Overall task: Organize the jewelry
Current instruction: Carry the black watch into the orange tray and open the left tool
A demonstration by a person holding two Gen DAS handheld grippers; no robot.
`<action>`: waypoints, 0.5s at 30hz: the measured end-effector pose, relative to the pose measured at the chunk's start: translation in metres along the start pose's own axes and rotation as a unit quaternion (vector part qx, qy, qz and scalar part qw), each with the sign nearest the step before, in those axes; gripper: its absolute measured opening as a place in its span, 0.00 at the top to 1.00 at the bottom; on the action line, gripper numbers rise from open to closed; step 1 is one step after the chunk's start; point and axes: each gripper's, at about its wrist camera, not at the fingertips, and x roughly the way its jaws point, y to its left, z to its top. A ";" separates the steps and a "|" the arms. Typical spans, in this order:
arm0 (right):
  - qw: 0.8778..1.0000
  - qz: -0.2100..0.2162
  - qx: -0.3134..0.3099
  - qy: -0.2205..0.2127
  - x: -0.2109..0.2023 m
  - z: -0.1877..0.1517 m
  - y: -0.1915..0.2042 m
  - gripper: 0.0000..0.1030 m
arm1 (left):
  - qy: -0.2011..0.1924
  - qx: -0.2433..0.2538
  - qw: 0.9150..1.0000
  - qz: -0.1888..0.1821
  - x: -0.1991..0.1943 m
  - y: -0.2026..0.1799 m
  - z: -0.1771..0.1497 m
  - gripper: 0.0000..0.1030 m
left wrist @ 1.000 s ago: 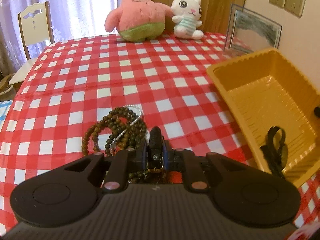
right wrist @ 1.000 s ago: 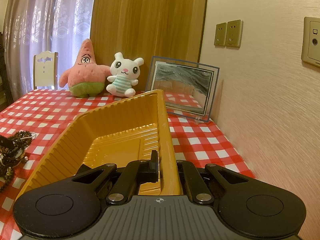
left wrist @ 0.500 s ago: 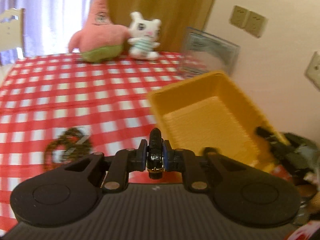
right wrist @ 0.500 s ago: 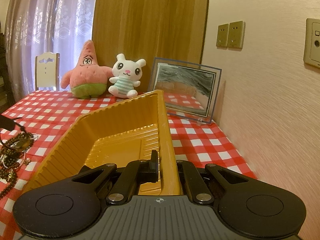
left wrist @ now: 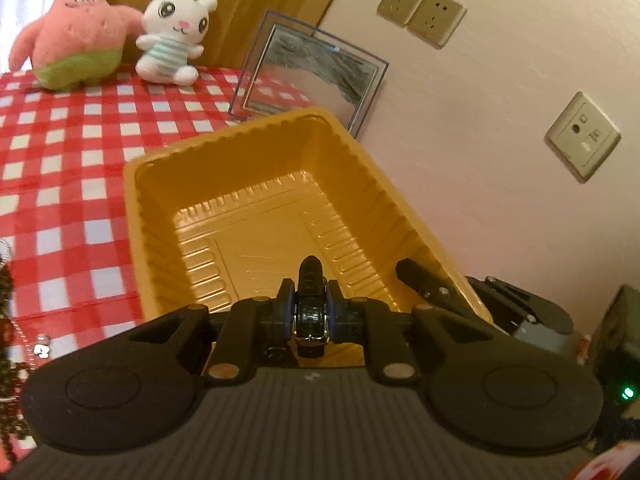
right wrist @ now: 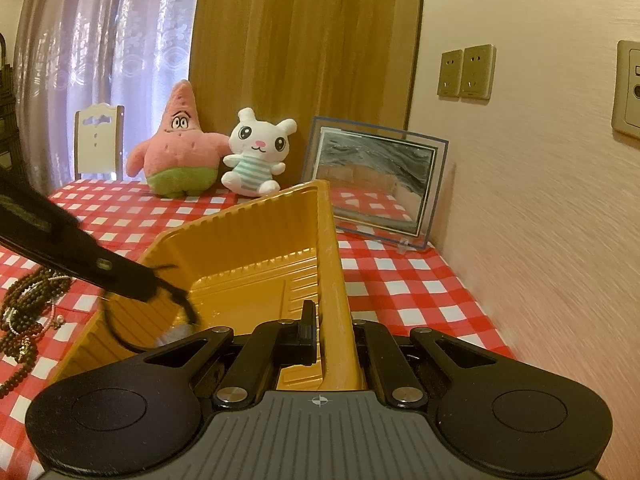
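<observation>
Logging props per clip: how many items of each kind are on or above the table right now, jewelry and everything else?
Black watch: 1
Bead necklace pile: 1 tangle, strands not countable
Yellow tray: 1
Plush toys, pink star and white bunny: 2
Framed picture: 1
Total: 6

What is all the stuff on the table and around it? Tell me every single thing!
Tray: one, yellow, on the table by the wall.
Watch: one, black, pinched above the tray.
Bead strings: a pile, brown, left of the tray.
Star toy: one, pink, far end of the table.
Bunny toy: one, white, beside the star toy.
Picture frame: one, clear, leaning by the wall.
Tablecloth: one, red and white checks.
Chair: one, white, behind the table.
Wall sockets: two, beige.
Left gripper: black, shut on the watch.
Right gripper: black, clamped on the tray's near wall.
</observation>
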 end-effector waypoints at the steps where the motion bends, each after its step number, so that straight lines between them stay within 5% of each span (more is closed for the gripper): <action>1: 1.000 0.000 0.000 0.000 0.000 0.000 0.000 0.96 | 0.003 -0.002 1.000 0.003 0.005 0.000 -0.001 0.87; 9: 1.000 0.002 0.000 0.005 0.002 -0.001 -0.002 0.96 | 0.019 -0.058 0.998 0.011 0.022 0.020 -0.008 0.86; 15: 1.000 0.002 0.000 0.009 0.002 -0.003 -0.002 0.96 | -0.014 -0.097 0.995 -0.013 -0.004 0.030 -0.004 0.73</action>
